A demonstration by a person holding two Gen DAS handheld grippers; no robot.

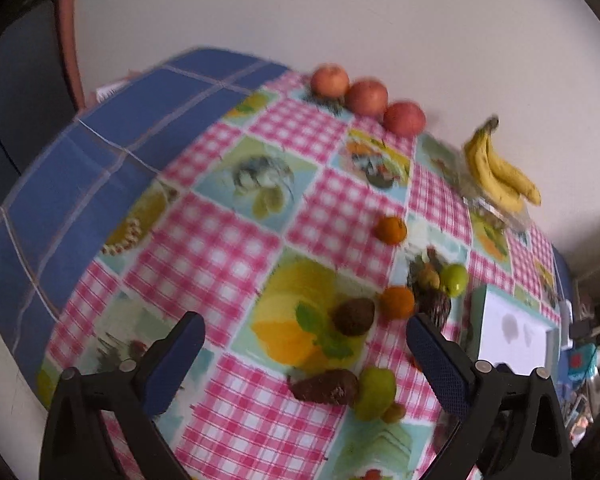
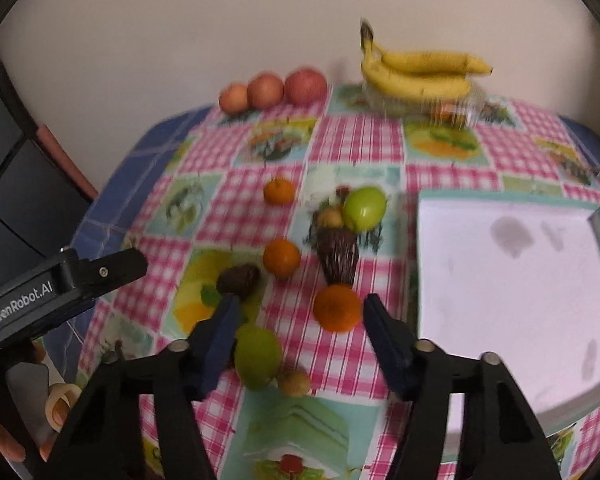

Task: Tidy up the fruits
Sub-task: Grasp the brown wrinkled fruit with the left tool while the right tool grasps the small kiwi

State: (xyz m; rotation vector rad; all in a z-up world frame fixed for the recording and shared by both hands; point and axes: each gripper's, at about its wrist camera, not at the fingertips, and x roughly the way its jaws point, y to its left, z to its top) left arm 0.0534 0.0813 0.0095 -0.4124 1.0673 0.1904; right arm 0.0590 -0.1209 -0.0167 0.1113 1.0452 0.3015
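Tablecloth (image 2: 352,148): bananas (image 2: 416,74) lengthwise along wall.

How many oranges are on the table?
3: one orange right in front of the right hand-held gripper, one just behind it, one farther back. None seems hidden.

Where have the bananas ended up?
The bananas lie at the table's far edge against the wall, right of the three red apples, resting on a clear wrapper in the right wrist view.
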